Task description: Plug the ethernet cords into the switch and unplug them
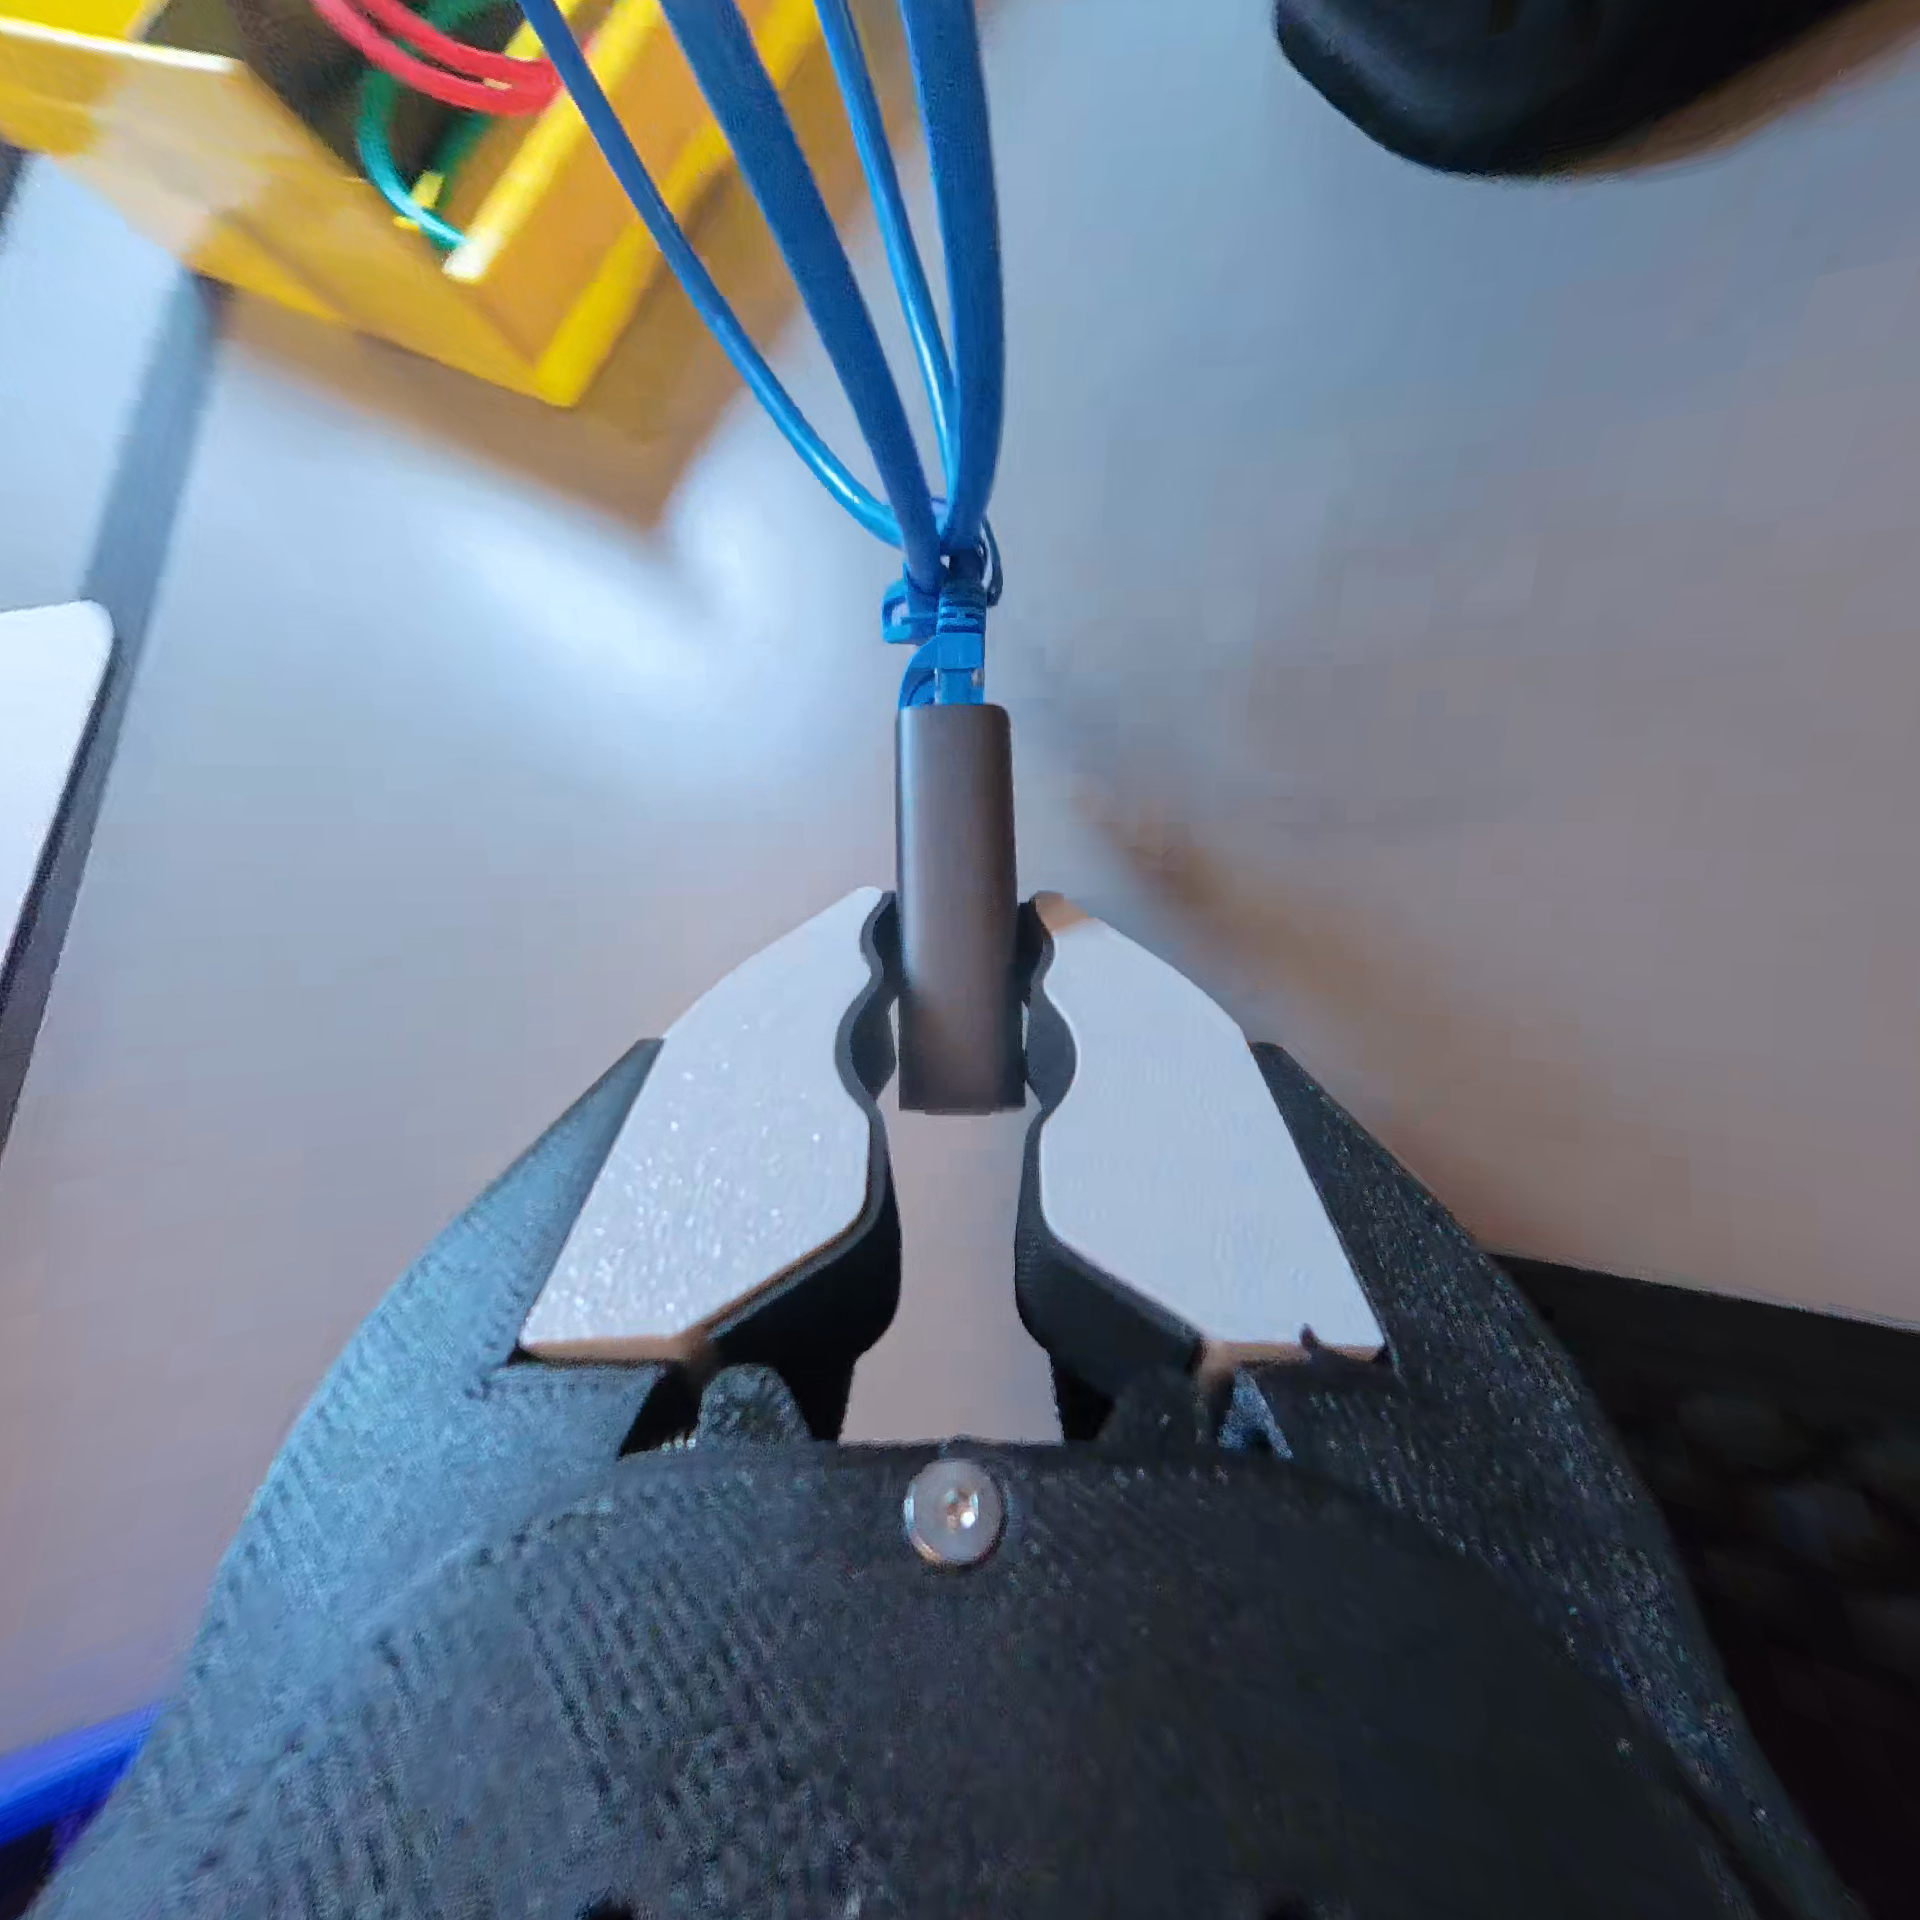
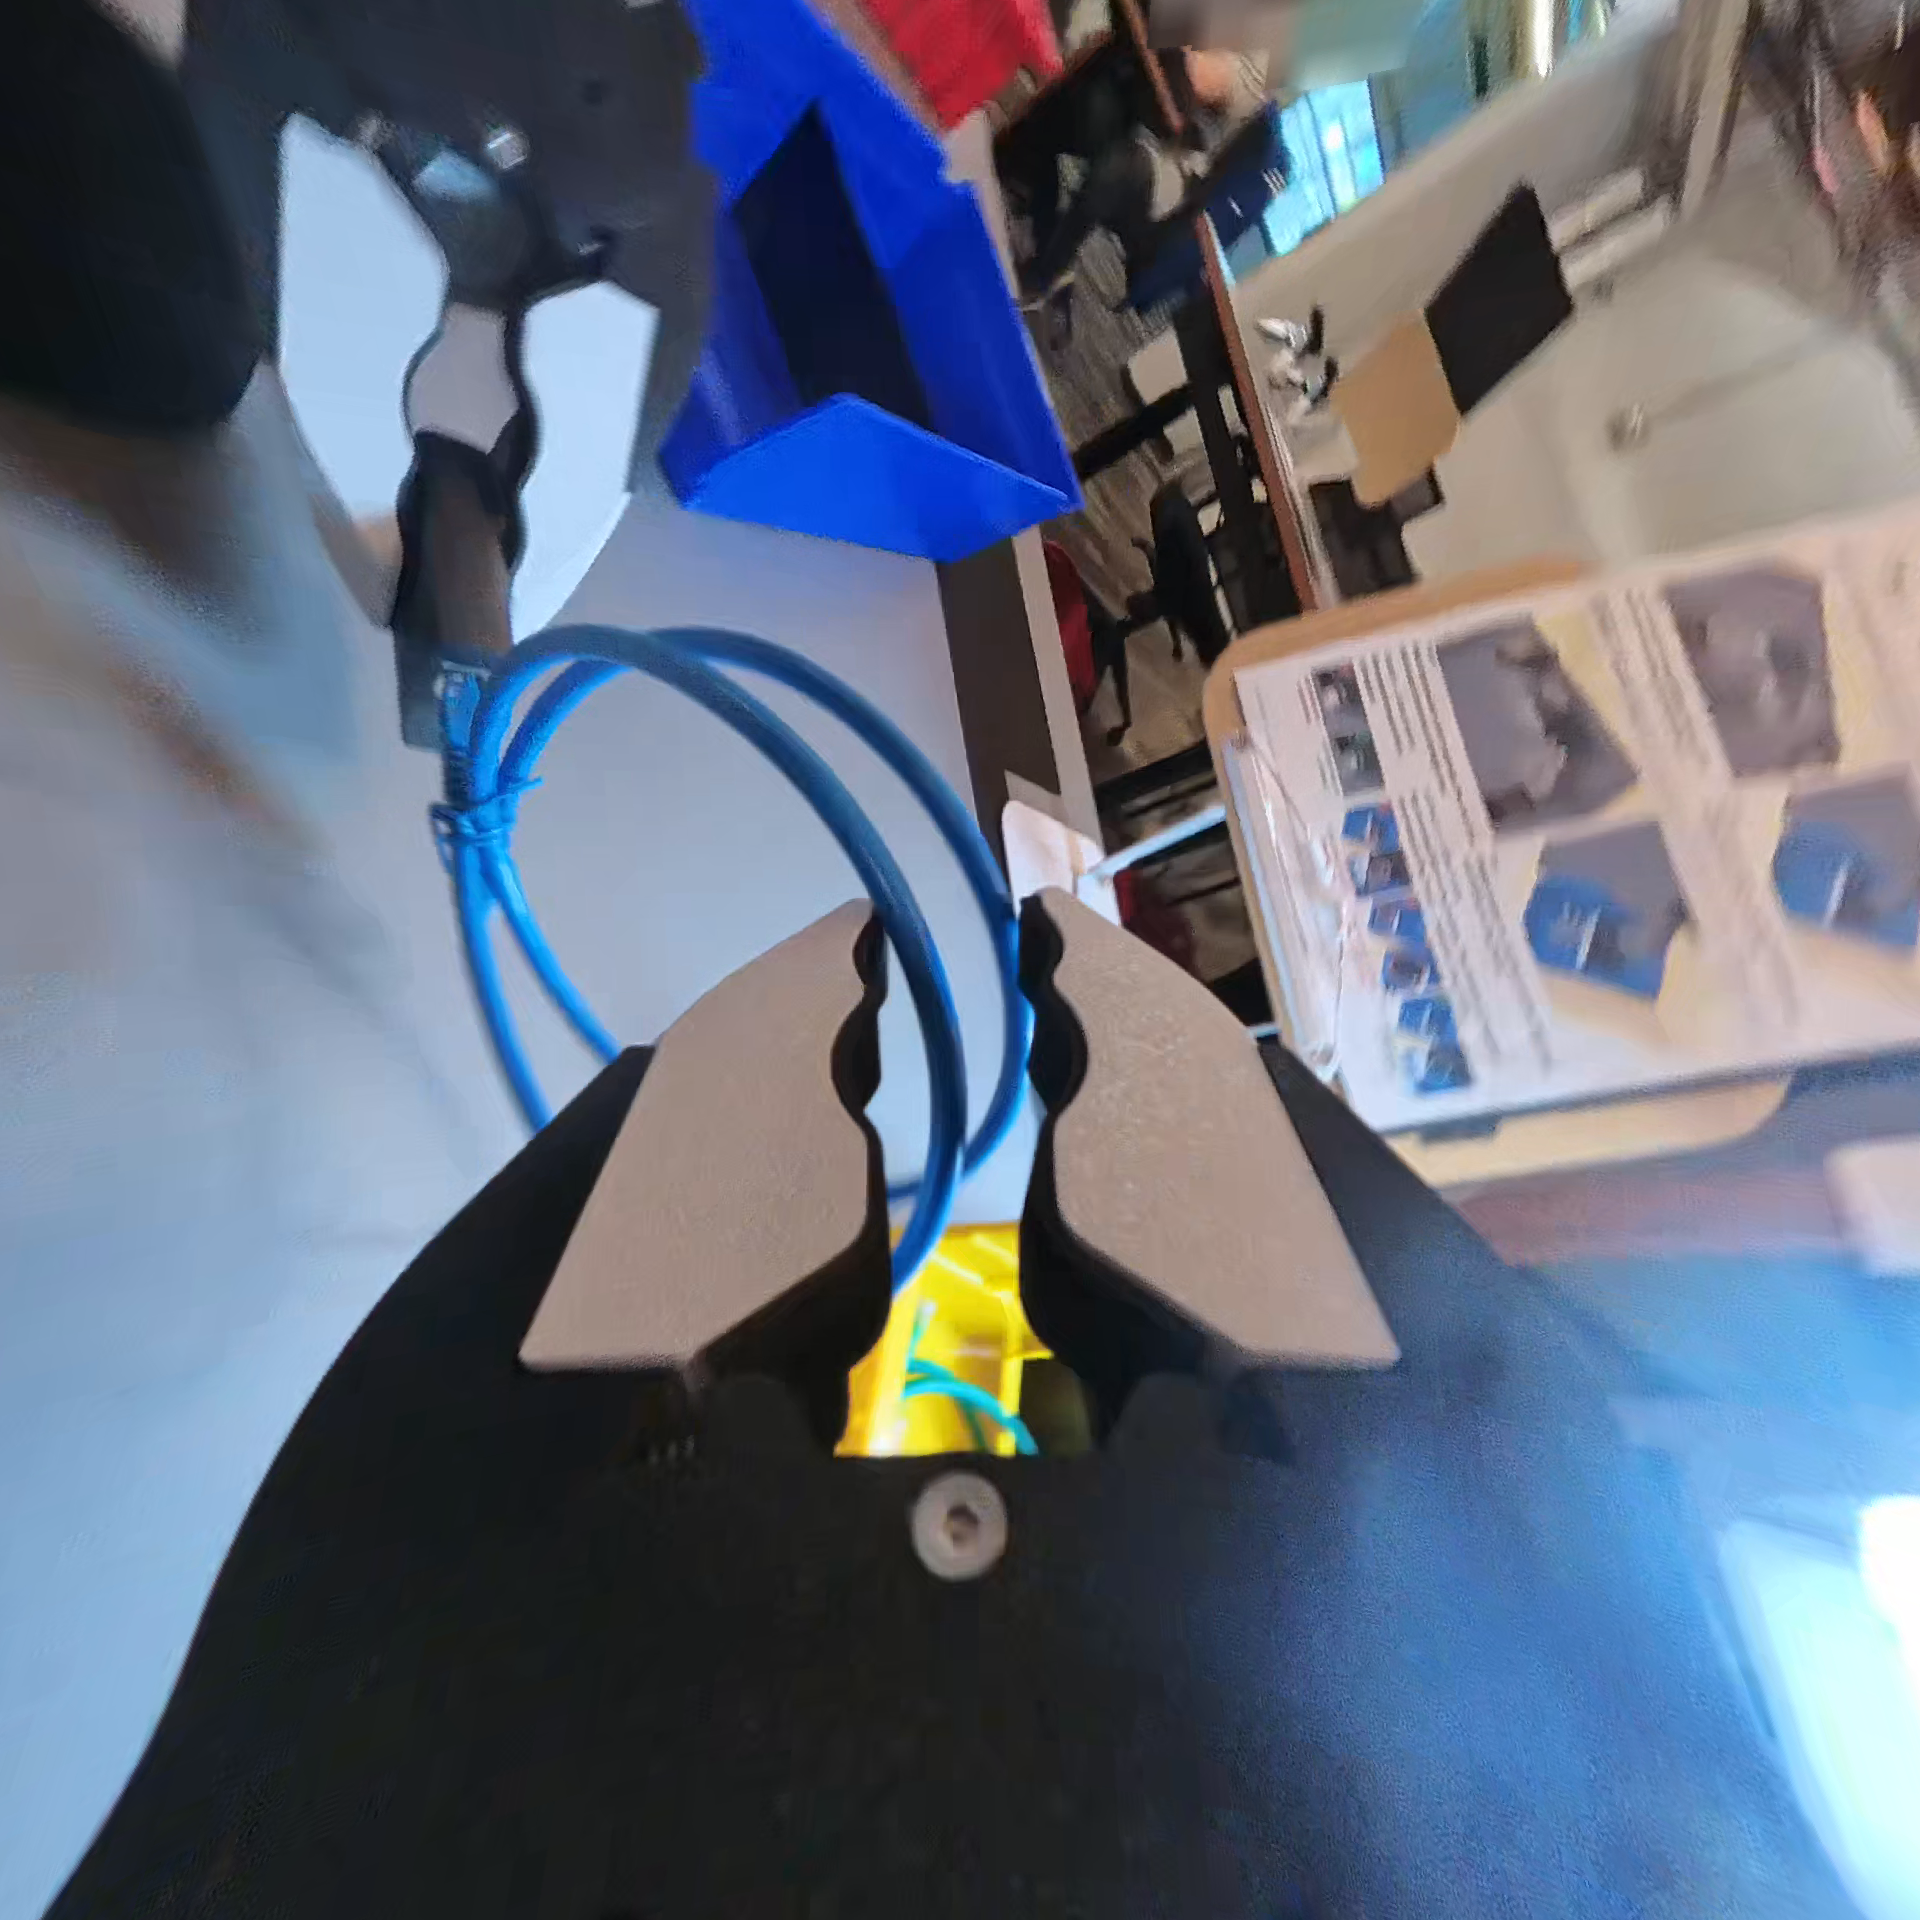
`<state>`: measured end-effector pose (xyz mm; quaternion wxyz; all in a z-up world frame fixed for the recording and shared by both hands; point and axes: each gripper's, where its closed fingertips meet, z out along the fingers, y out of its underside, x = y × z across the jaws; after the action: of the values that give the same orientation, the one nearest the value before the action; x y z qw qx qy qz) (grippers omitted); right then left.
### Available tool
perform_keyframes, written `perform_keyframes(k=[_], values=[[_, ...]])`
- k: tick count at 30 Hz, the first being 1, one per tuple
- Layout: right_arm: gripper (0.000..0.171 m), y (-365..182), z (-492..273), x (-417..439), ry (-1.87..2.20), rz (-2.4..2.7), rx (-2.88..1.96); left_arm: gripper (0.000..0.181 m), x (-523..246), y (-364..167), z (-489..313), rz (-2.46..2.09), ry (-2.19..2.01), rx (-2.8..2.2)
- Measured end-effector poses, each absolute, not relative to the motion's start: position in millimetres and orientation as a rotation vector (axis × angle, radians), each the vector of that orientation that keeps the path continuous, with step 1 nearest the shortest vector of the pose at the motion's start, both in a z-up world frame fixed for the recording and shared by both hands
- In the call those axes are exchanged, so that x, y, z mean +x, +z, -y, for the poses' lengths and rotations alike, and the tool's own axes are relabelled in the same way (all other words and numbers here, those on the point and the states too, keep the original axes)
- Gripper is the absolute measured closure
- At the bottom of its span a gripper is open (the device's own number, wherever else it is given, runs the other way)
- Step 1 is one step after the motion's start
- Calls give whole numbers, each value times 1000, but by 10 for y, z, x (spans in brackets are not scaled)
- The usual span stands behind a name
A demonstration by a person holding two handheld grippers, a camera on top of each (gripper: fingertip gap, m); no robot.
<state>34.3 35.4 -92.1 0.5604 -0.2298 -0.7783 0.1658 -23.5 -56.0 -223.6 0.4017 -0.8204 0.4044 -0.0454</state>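
My left gripper [image 1: 956,935] has its two pale fingers [image 1: 727,1122] closed tight on a small dark switch [image 1: 956,894], which stands edge-on between them and pokes out past the tips. A blue ethernet cord [image 1: 940,312] is plugged into the far end of the switch, and its looped strands, bound together just beyond the plug, run up and away out of the top of the left wrist view. Behind them to the left sits a yellow bin [image 1: 312,239] holding red and green wires, on a pale grey tabletop [image 1: 1455,623]. In the right wrist view, my right gripper [image 2: 951,935] has its fingers [image 2: 727,1143] a little apart, with the blue cord's loop [image 2: 904,935] passing through the gap between them; I cannot tell whether they touch it. Farther off on the left, the other gripper holds the switch [image 2: 457,582] with the cord plugged in. A blue bin [image 2: 873,343] rests on the tabletop beyond, and a printed sheet with pictures [image 2: 1558,810] lies to the right.
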Motion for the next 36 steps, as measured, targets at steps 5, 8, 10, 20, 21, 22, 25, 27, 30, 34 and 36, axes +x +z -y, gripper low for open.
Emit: perform_keyframes(k=[5, 8, 10, 20, 21, 22, 25, 27, 30, 34, 36], values=[[151, -795, 5, 552, 670, 1811, -646, 160, -474, -2123, 500, -817, -78, -2013], [148, -1337, 315, 397, 606, 1962, -627, 160, -454, -2123, 479, -828, -12, -1987], [140, -1663, 294, 212, 453, 2012, -617, 160, -396, -2141, 484, -872, 53, -1972], [151, -2052, 419, -110, 461, 2072, -560, 160, -284, -2240, 540, -986, 197, -1931], [151, -2091, 402, -111, 436, 2075, -551, 160, -266, -2250, 542, -997, 200, -1930], [151, -2131, 396, -104, 423, 2081, -548, 160, -245, -2258, 548, -1006, 199, -1929], [152, -2194, 400, -86, 416, 2088, -549, 160, -213, -2269, 565, -1045, 235, -1910], [155, -2186, 403, -74, 422, 2083, -542, 160, -209, -2263, 563, -1057, 255, -1896], [156, -2149, 415, -50, 439, 2080, -514, 160, -197, -2227, 555, -1079, 296, -1853], [157, -2114, 448, -12, 369, 2067, -438, 160, -177, -2197, 560, -1138, 361, -1797], [158, -2153, 466, 11, 301, 2087, -370, 160, -175, -2235, 561, -1183, 402, -1784]])
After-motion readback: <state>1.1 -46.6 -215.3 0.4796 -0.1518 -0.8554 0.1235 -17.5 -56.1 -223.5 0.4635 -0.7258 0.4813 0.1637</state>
